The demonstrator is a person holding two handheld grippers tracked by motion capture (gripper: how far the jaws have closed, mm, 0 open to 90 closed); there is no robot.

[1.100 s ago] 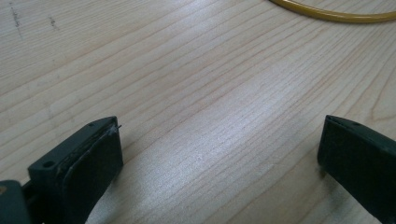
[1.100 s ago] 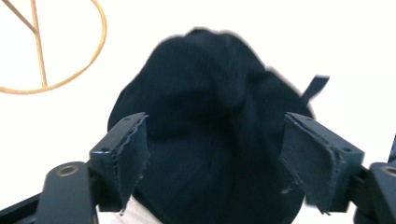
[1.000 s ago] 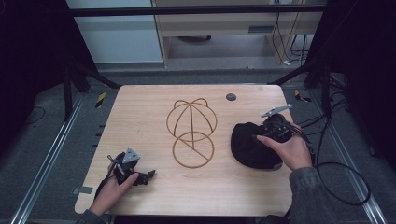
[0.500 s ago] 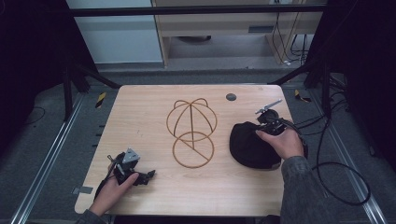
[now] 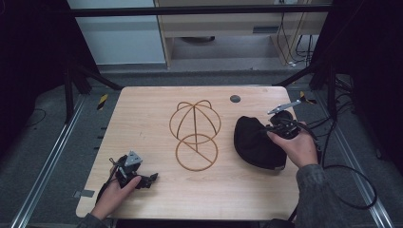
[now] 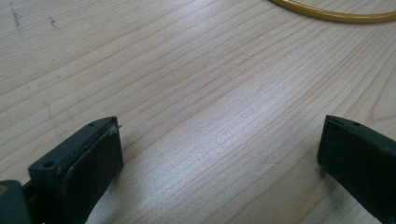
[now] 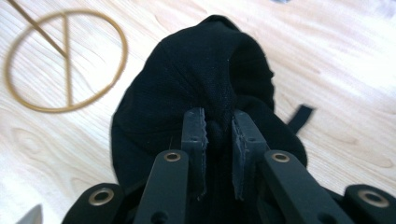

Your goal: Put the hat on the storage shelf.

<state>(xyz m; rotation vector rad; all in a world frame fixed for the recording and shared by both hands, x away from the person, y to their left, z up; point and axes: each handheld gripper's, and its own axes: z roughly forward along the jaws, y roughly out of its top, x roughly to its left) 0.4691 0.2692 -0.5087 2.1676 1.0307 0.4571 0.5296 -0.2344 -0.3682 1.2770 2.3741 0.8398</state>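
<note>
Wire stand (image 5: 194, 134) mid-table (image 5: 142, 118); cap (image 5: 256, 141) right of it; left gripper (image 5: 151, 178) near-left.

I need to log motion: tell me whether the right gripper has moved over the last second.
Yes. The right gripper, shut on the black cap, has shifted slightly toward the table's far edge, nearer the dark round hole.

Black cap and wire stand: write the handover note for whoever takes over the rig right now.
Right gripper: shut on a fold of the black cap, which sits at the table's right side.
Left gripper: open, holding nothing, low over bare wood at the near left.
Wire stand: mid-table, bare.
Done: cap gripped.
Left, probably: lift the cap onto the stand.
</note>
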